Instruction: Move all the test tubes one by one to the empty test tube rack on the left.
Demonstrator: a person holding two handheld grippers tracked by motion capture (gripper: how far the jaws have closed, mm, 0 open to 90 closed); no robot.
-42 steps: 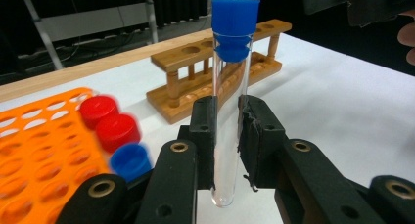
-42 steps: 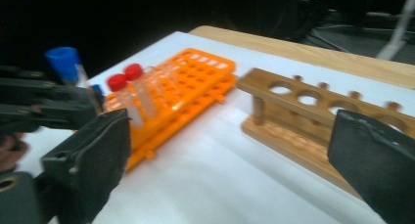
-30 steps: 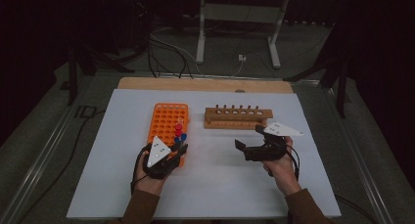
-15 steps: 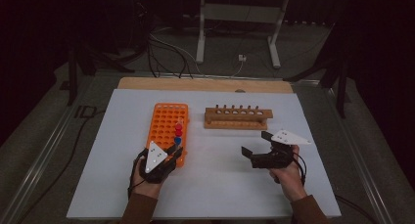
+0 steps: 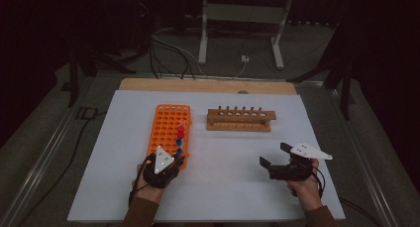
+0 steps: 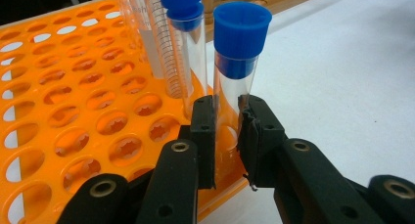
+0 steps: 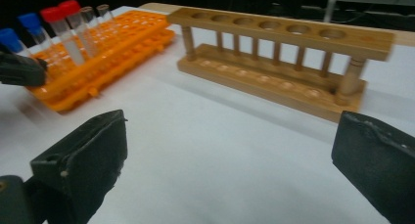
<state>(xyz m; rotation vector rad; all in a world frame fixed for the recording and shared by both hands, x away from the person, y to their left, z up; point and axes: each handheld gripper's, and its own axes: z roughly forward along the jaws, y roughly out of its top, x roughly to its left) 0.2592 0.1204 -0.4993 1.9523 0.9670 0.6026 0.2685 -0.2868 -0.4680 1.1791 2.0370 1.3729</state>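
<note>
**Left jaws pinch a blue-capped tube**

Ahead of the jaws on the white worktop [image 5: 228,187] sit an orange rack [image 6: 73,111] and a wooden rack [image 7: 279,62]. The right gripper [image 5: 277,158] lies level, jaws spread, empty. The left gripper [image 6: 226,136] pinches the upright tube [image 6: 235,87] at the rack's near corner; its printing is unreadable.

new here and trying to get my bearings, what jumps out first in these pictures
The bright orange tube rack at the table's left centre stands out. The left gripper has its jaws shut on a blue-capped tube at the rack's near corner. To the right, an empty wooden rack stands, and the right gripper hangs open nearer the person.
</note>
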